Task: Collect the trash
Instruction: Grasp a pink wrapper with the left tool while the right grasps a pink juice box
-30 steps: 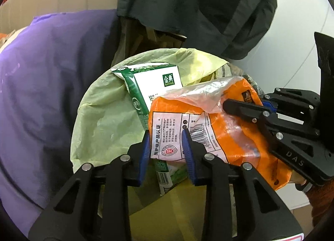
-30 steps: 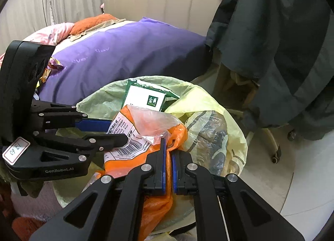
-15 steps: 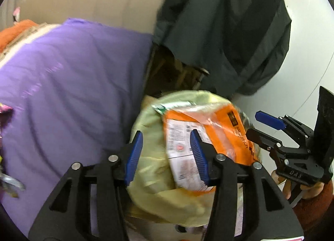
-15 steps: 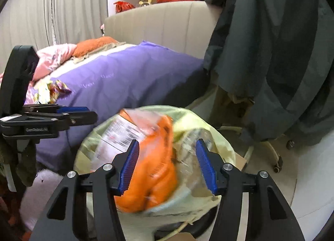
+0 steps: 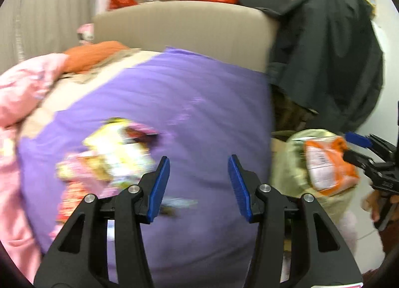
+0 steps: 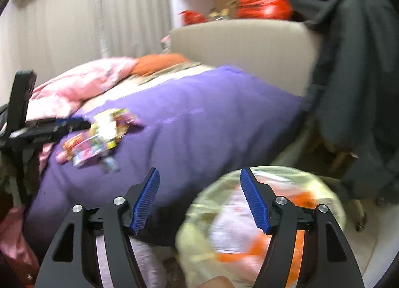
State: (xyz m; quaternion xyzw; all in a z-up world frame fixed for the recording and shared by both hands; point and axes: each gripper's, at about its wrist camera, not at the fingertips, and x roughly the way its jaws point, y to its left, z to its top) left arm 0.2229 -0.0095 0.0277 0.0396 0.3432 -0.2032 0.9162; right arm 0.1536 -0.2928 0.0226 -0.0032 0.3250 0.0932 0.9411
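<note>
From the left wrist, the left gripper [image 5: 198,187] is open and holds nothing. It points at the purple blanket [image 5: 199,103], where bright wrappers [image 5: 109,153] lie. The orange bag [image 5: 326,166] sits in the bin [image 5: 286,176]. From the right wrist, the right gripper [image 6: 199,200] is opening wide, with nothing between its jaws. One piece looks done; the wrappers are left.

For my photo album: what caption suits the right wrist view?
Open right gripper above orange wrapper in lined trash bin, colourful wrappers left on purple blanket.
</note>
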